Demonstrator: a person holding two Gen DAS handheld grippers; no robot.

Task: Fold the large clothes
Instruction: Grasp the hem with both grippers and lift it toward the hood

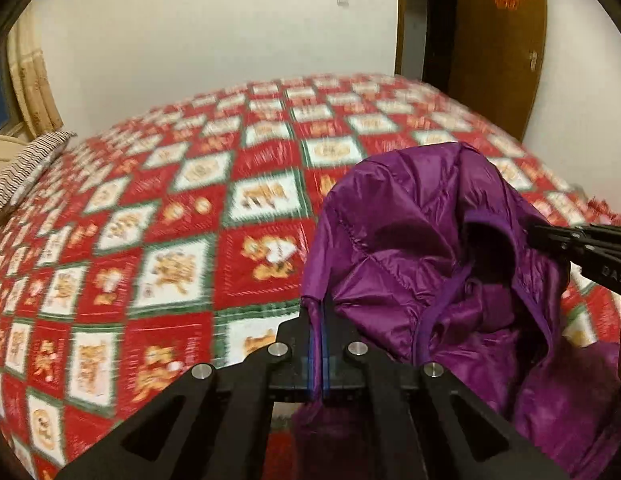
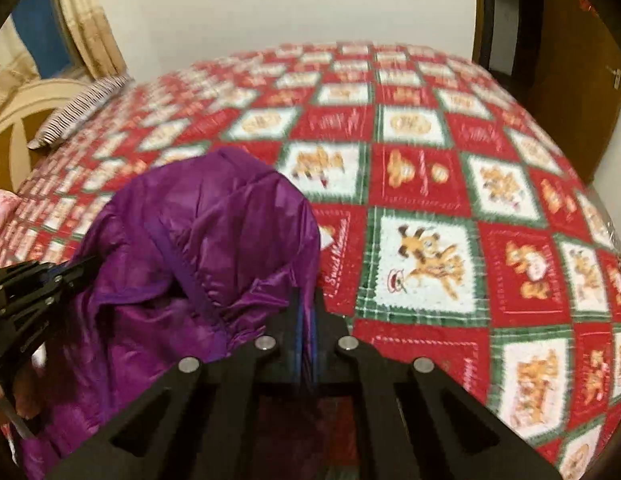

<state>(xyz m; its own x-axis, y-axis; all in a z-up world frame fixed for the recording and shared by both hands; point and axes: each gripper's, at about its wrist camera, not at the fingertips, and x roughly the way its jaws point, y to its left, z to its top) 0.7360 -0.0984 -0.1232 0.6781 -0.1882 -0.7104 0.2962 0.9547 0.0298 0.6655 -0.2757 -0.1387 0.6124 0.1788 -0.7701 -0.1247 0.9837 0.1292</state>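
A shiny purple puffer jacket (image 1: pixel 422 248) with a hood hangs bunched between both grippers above the bed; it also shows in the right wrist view (image 2: pixel 190 248). My left gripper (image 1: pixel 319 312) is shut on the jacket's left edge, fabric pinched between its fingers. My right gripper (image 2: pixel 307 304) is shut on the jacket's right edge. The right gripper shows in the left wrist view (image 1: pixel 542 234), the left gripper in the right wrist view (image 2: pixel 82 266). The jacket's lower part is hidden below the grippers.
A bed with a red, white and green checked blanket (image 1: pixel 182 216) (image 2: pixel 450 208) lies below. A striped pillow (image 1: pixel 22 172) (image 2: pixel 74 112) lies at its far left by the headboard. A brown door (image 1: pixel 498 40) stands at the back right.
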